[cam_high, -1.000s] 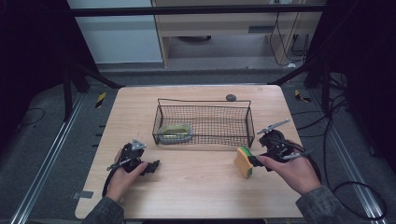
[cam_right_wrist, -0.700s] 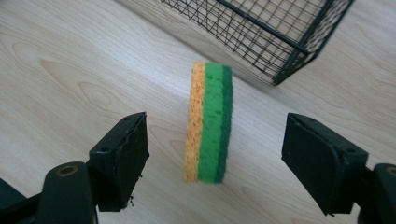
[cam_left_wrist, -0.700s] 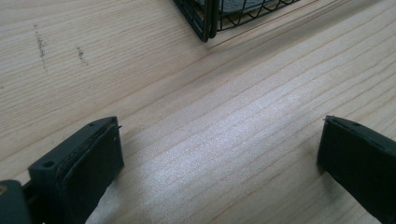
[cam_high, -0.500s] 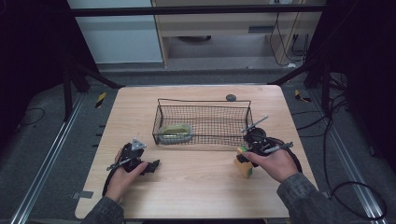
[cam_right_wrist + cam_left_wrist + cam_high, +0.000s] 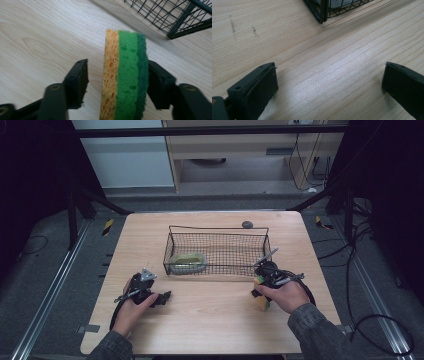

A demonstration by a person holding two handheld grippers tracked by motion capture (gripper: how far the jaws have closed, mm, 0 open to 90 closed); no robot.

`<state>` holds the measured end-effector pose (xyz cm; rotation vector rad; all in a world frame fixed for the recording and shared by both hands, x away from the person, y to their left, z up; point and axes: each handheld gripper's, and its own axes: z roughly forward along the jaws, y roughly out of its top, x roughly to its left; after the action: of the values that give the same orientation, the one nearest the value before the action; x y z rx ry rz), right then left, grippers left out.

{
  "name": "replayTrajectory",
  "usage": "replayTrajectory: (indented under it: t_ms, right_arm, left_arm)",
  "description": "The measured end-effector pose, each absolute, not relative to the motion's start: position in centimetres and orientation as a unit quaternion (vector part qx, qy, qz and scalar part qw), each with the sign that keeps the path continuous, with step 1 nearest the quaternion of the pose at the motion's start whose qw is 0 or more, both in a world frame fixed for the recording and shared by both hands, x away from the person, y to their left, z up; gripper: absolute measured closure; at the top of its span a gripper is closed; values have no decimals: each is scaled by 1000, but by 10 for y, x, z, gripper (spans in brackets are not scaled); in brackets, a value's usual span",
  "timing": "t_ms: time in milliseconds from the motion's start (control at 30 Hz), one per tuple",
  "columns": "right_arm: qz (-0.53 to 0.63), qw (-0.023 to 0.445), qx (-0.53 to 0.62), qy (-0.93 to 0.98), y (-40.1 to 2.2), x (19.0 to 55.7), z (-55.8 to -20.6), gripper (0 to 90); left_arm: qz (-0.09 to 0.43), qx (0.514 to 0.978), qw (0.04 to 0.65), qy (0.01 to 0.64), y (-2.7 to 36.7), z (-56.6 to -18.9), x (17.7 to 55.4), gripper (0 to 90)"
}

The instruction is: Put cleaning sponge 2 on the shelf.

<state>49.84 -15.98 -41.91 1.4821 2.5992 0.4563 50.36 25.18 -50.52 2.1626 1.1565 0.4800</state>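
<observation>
My right gripper [image 5: 117, 82]: jaws just closing, sponge [image 5: 125, 75] upright between; one touches its green face, other short of yellow. My left gripper [image 5: 329, 82]: apart over table [image 5: 324, 75]. Basket [image 5: 175, 17] beyond.

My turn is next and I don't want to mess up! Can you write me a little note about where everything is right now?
Right tool: jaws have just been closing around the sponge, which stands on edge on the table. One jaw touches its dark green side; a gap remains on the orange side, so it is not gripped yet.
Left tool: open, empty, low over the wood.
Wire basket: mid-table, already holding a green item.
Done: right tool lined up on the sponge.
Left: finish the squeeze, lift, probably place it in the basket.
</observation>
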Motion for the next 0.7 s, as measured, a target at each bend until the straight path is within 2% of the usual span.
replayTrajectory:
  t_ms: [33, 67, 100, 133, 433, 700]
  right_arm:
    - [151, 57, 489, 857, -160, 498, -419, 456]
    - [151, 52, 489, 857, -160, 498, -419, 575]
    - [151, 52, 489, 857, -160, 498, -419, 575]
    - [157, 49, 486, 858, -162, 497, -418, 636]
    - [182, 51, 483, 855, -178, 490, -407, 640]
    - [195, 77, 490, 846, -206, 488, -393, 639]
  left_arm:
    - [182, 821, 316, 439, 252, -505, 504, 0]
    - [182, 821, 316, 439, 252, -505, 504, 0]
    - [182, 821, 316, 439, 252, -505, 504, 0]
    - [182, 821, 316, 438, 252, -505, 504, 0]
    - [182, 822, 317, 438, 252, -505, 504, 0]
    - [184, 819, 320, 440, 252, -506, 504, 0]
